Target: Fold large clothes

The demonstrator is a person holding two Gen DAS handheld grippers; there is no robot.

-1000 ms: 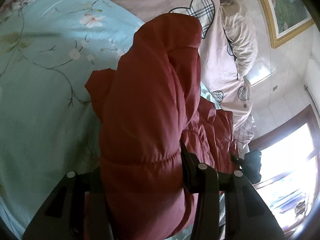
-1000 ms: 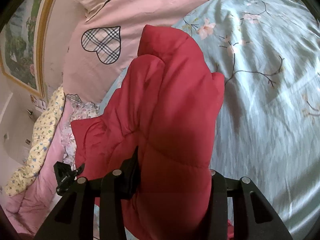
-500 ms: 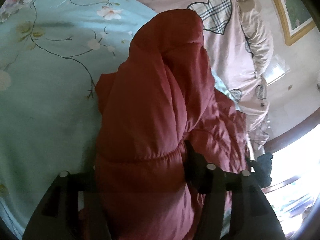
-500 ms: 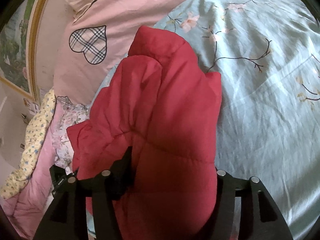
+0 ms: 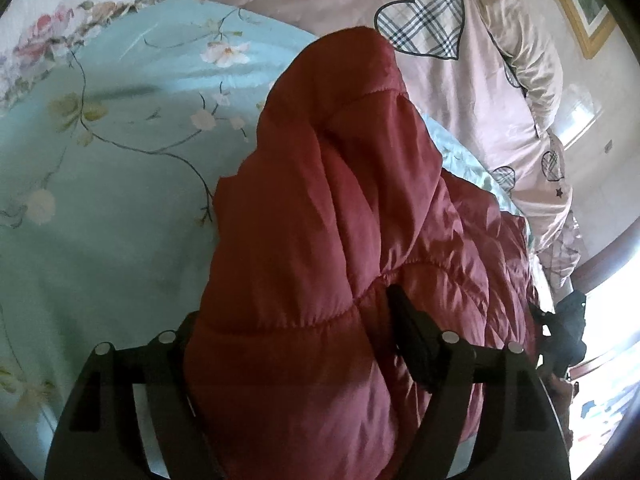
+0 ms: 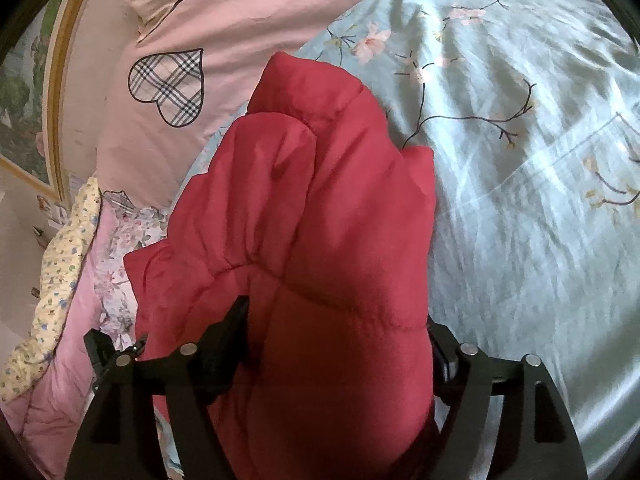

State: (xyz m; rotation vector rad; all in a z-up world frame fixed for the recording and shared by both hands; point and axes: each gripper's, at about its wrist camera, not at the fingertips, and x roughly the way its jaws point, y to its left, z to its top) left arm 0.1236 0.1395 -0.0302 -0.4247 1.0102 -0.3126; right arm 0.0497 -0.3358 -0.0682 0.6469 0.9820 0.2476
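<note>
Seen from the left wrist, the left gripper (image 5: 292,320) has a thick fold of the red puffer jacket (image 5: 320,208) bulging up between its two fingers. Its jaws have just been opening, and the padding has swelled to fill the wider gap; whether the pads still bear on the cloth cannot be told, since the left finger is buried behind the quilting. The jacket lies on the pale blue floral bedsheet (image 5: 100,200), its far end reaching toward the pink duvet with plaid hearts (image 5: 460,92). The other gripper shows small and dark at the right edge. From the right wrist the picture is much the same: the right gripper (image 6: 340,328) straddles another folded bulk of the jacket (image 6: 320,220), and its jaws too have just been opening with the cloth between them (again, real contact cannot be judged). The sheet (image 6: 520,200) lies bare to the right. Both hands loosening together suggests a release — the fold has likely been laid down, and what remains is probably to withdraw, then smooth or fold again.
</note>
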